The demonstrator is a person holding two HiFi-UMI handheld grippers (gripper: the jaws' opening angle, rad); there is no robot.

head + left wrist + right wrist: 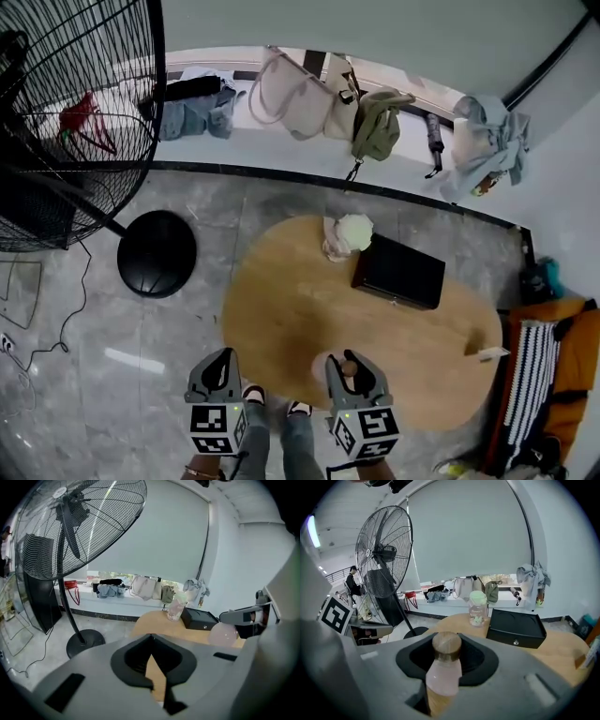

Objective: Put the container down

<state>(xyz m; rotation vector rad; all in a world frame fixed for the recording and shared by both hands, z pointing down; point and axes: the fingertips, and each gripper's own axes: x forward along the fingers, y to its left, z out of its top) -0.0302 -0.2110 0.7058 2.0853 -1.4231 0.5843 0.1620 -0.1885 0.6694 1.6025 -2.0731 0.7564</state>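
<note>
The container is a pale pink bottle (442, 670) with a round wooden cap (446, 645). My right gripper (443, 679) is shut on its body, and the cap sticks up past the jaws. In the head view the bottle (345, 367) is over the near edge of the oval wooden table (281, 309), inside the right gripper (352, 372). Whether its base touches the table is hidden. My left gripper (217, 372) is beside it, off the table's near-left edge, shut with nothing in it. The left gripper view shows those jaws (152, 665) together and the pink bottle (224, 633) to the right.
A black box (398, 272) and a clear jar with a green lid (347, 234) stand at the table's far side. A large floor fan (56, 122) with a round black base (157, 253) stands left. Bags and clothes (309, 94) lie on the windowsill. Orange fabric (562, 366) is at right.
</note>
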